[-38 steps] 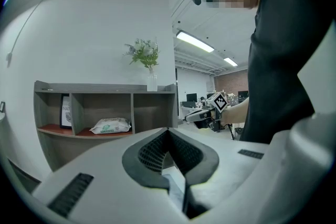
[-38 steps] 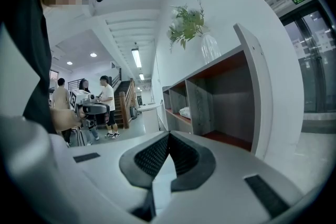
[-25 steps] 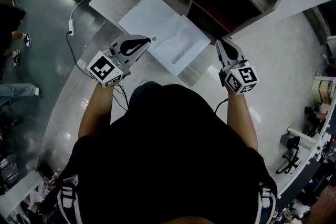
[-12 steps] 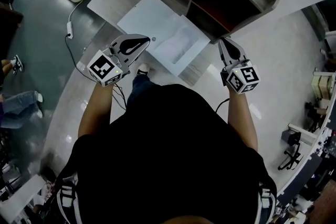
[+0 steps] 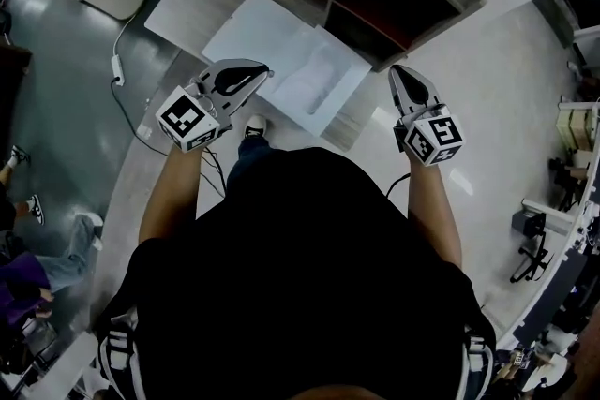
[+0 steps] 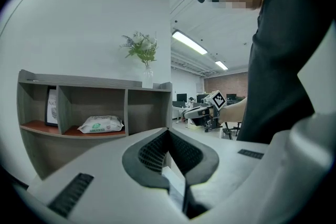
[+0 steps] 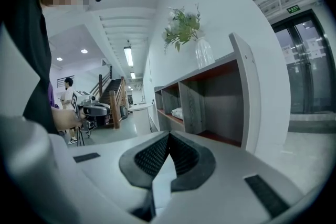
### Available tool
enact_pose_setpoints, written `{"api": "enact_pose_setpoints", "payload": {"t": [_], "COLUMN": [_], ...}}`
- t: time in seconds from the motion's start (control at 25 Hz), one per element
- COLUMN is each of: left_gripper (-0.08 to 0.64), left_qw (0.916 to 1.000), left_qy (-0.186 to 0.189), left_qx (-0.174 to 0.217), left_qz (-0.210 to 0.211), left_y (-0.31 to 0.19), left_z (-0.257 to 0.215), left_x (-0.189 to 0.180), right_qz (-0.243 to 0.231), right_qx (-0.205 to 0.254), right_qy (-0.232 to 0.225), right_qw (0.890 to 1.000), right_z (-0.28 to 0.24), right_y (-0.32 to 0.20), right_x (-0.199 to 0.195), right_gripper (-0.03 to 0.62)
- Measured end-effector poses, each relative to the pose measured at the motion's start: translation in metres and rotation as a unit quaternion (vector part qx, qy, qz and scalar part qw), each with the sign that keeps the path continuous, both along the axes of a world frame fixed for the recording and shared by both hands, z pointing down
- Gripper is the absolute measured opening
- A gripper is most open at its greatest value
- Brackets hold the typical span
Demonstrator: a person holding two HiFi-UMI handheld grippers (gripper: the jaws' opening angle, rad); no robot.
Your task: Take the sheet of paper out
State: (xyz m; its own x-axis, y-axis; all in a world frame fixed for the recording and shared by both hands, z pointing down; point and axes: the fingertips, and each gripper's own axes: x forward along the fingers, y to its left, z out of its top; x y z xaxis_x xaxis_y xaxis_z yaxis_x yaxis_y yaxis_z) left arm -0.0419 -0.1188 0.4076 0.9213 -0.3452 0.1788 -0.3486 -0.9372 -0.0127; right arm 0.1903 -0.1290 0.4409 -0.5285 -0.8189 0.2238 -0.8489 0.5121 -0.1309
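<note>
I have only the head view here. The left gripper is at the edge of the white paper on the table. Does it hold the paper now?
Observer: No. The left gripper view shows the left gripper with its jaws shut and nothing between them; the paper is not gripped.
Operator: And the right one?
Observer: By the right gripper view, the right gripper is shut and empty as well.
Operator: What is the white thing on top of the shelf?
Observer: A glass vase with green sprigs in it, upright on the shelf.
</note>
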Motion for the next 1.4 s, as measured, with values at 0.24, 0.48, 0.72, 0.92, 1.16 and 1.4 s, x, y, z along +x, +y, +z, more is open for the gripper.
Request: {"api": "enact_pose_setpoints", "payload": {"t": [0.24,0.48,0.72,0.92,1.16,1.4], "left_gripper": [0.021,0.021,0.021,0.021,0.021,0.021], "left_qw": [0.9997,0.9977,0.9952,0.9929,0.9911,0.9880], "left_qy": [-0.001,-0.004,-0.013,-0.019,-0.030,-0.038], "left_qx": [-0.004,-0.020,-0.034,-0.042,-0.057,-0.067], "left_qz": [0.026,0.064,0.091,0.109,0.117,0.134], "left_y": [-0.017,-0.030,-0.046,-0.063,-0.089,-0.107], "left_z": [0.001,0.008,0.018,0.020,0.031,0.042], "left_x": [0.006,0.012,0.019,0.026,0.028,0.035], "right_qz": [0.014,0.038,0.062,0.078,0.100,0.124], "right_qx": [-0.008,-0.017,-0.024,-0.030,-0.038,-0.043], "right_qy": [0.004,0.005,0.003,0.000,0.001,0.001], "right_qw": [1.000,0.999,0.998,0.996,0.994,0.991], "right_z": [0.003,0.009,0.013,0.014,0.018,0.021], "right_y": [-0.003,-0.009,-0.017,-0.022,-0.028,-0.030], "right_x": [-0.002,0.001,0.003,0.004,0.007,0.011], "right_gripper": [0.014,0.014,0.014,0.014,0.014,0.014]}}
